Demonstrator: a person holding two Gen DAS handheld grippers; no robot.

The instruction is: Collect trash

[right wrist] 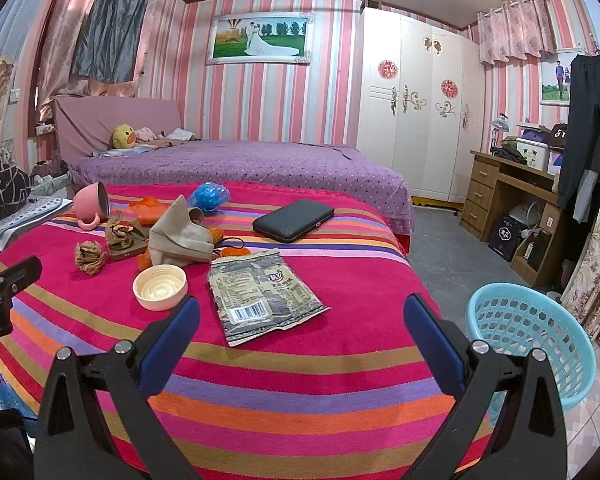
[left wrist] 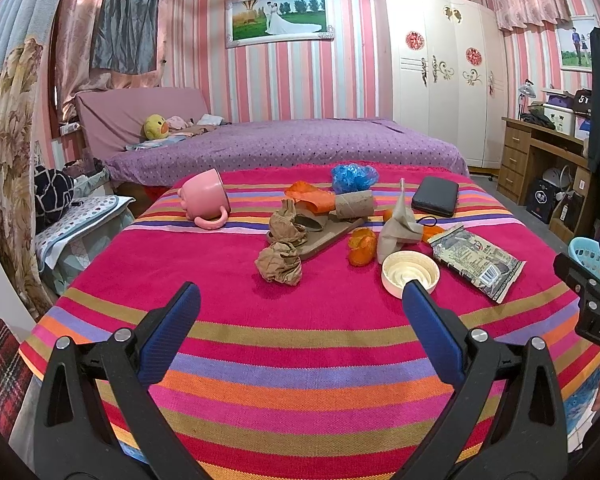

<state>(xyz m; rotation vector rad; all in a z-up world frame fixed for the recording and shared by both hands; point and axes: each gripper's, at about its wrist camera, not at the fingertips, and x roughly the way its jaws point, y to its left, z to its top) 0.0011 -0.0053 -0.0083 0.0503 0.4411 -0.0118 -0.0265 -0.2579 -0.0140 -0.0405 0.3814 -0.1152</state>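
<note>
Trash lies on a striped cloth: a crumpled brown paper ball, more brown paper on a wooden board, a cardboard tube, orange peel, a blue plastic wad, a folded paper bag and a flat snack wrapper. My left gripper hovers open in front of the paper ball. My right gripper hangs open over the wrapper's near edge. A light blue basket stands to the right, beside the table.
A pink mug lies on its side at the back left. A cream lid sits near the wrapper, a black case at the back right. Behind are a purple bed, a wardrobe and a desk.
</note>
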